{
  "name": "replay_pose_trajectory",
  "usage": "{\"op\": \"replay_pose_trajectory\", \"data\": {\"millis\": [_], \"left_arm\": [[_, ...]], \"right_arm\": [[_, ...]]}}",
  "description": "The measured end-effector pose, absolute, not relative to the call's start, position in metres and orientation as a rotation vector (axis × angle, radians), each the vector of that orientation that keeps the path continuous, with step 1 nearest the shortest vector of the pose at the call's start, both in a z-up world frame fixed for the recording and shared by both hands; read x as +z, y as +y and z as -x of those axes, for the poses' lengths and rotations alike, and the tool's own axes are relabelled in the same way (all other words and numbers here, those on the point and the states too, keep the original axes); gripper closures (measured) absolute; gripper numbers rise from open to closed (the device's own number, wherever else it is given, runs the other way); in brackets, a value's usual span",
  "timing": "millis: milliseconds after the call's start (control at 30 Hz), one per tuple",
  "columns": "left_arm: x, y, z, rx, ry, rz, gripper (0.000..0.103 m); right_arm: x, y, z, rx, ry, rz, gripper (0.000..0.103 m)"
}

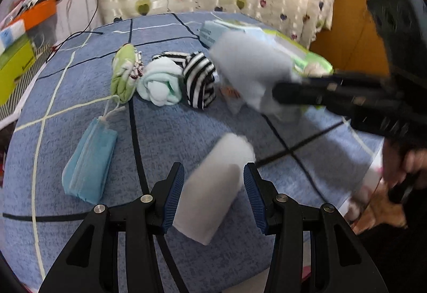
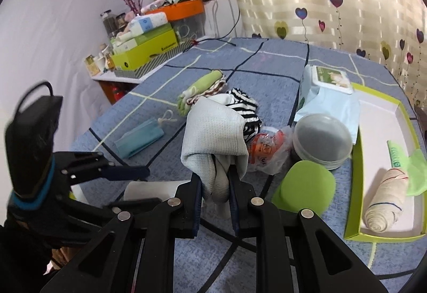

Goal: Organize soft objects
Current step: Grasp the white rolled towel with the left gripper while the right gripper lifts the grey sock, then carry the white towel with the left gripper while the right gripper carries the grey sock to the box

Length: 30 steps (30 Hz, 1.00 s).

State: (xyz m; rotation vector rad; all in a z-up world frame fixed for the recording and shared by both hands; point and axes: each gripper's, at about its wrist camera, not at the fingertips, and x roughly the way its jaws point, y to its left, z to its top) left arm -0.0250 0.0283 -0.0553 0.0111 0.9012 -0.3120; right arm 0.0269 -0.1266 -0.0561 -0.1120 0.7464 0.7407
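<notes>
My right gripper (image 2: pixel 215 183) is shut on a pale grey knit cloth (image 2: pixel 213 130) and holds it above the blue checked tablecloth (image 2: pixel 186 253). The left wrist view shows this cloth (image 1: pixel 250 71) blurred, hanging from the right gripper (image 1: pixel 283 92). My left gripper (image 1: pixel 213 186) is open, its jaws on either side of a white rolled cloth (image 1: pixel 213 186) lying on the table, apart from it. A green sock (image 1: pixel 124 74), a mint sock bundle (image 1: pixel 160 84), a striped sock bundle (image 1: pixel 200 79) and a blue face mask (image 1: pixel 90 159) lie beyond.
A green-edged white tray (image 2: pixel 387 133) at the right holds a beige rolled cloth (image 2: pixel 384 202). Near it stand a grey-lidded jar (image 2: pixel 323 141), a green pad (image 2: pixel 304 189), a wipes pack (image 2: pixel 328 95) and a plastic bag (image 2: pixel 269 151). Boxes (image 2: pixel 149 50) crowd the far left shelf.
</notes>
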Motion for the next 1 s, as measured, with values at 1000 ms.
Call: {"op": "replay_pose_trajectory", "data": {"millis": [1000], "left_arm": [[-0.057, 0.027, 0.021, -0.210, 0.912, 0.070, 0.075]], "right_arm": [[-0.027, -0.167, -0.014, 0.690, 0.659, 0.058, 0.086]]}}
